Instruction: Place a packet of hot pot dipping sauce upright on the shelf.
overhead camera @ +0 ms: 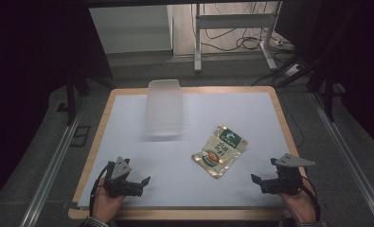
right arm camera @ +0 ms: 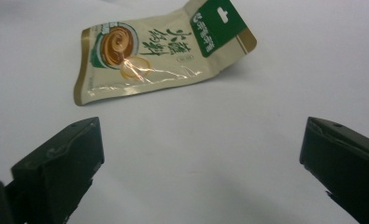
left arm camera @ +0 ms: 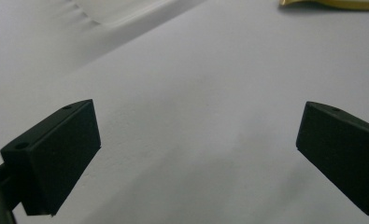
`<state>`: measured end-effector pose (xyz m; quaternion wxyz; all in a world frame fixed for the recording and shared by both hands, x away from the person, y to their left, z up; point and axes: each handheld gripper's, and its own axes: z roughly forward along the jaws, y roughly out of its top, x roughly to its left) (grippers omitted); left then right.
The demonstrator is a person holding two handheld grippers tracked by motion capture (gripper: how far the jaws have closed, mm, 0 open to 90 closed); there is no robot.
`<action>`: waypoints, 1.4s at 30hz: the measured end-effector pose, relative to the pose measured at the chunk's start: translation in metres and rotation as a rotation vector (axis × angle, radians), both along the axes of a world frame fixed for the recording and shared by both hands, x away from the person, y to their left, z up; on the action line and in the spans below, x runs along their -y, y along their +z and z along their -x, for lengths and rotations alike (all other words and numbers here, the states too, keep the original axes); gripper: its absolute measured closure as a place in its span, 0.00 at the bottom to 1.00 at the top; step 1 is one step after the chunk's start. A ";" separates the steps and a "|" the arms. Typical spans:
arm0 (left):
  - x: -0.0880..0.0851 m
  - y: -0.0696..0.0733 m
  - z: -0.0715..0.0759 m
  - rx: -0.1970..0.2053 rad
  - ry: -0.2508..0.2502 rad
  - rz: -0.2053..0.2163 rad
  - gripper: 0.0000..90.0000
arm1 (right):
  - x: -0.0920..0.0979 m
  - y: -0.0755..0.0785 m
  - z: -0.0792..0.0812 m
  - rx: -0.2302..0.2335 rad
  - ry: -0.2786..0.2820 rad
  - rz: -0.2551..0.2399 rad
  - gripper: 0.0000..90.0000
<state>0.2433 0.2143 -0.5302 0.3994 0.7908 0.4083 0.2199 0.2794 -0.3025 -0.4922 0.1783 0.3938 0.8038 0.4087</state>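
Note:
A beige and gold food pouch [overhead camera: 220, 151] with a green top lies flat on the white table top, right of centre. It lies just beyond the jaws in the right gripper view [right arm camera: 161, 53]. A clear plastic container [overhead camera: 164, 108] stands at the back, left of centre, and its blurred edge [left arm camera: 121, 11] is at the top of the left gripper view. My left gripper [overhead camera: 144, 182] rests near the front left edge, open, with nothing between its jaws [left arm camera: 198, 154]. My right gripper [overhead camera: 256, 179] sits near the front right edge, open and empty [right arm camera: 201, 163], pointing at the pouch.
The white sheet [overhead camera: 128, 123] covers a wood-rimmed table [overhead camera: 95, 142]. Metal rails run along both sides on the floor. Behind the table stand a desk frame [overhead camera: 232, 28] and loose cables [overhead camera: 251, 42].

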 end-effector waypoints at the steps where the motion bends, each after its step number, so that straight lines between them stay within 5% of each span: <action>1: -0.001 0.000 0.000 0.005 0.002 0.017 0.00 | 0.002 -0.001 -0.002 -0.009 0.001 0.000 0.00; 5: -0.002 0.004 0.001 0.026 -0.006 0.061 0.00 | 0.004 -0.003 -0.002 -0.008 0.015 0.007 0.00; 10: 0.001 0.005 0.001 0.035 -0.005 0.034 0.00 | 0.001 -0.004 -0.001 -0.001 0.019 0.053 0.00; 17: 0.002 0.003 -0.002 0.003 -0.010 0.025 0.00 | 0.004 -0.005 0.000 -0.020 0.003 0.042 0.00; 25: 0.007 0.001 -0.003 0.018 -0.035 -0.028 0.00 | 0.003 -0.005 0.001 -0.011 0.004 0.050 0.00; 33: 0.003 0.003 -0.002 0.068 -0.033 0.016 0.00 | 0.001 -0.004 0.001 -0.002 0.011 0.060 0.00; 42: 0.002 0.002 -0.002 0.037 -0.015 0.016 0.00 | -0.005 -0.005 -0.003 -0.008 0.022 0.056 0.00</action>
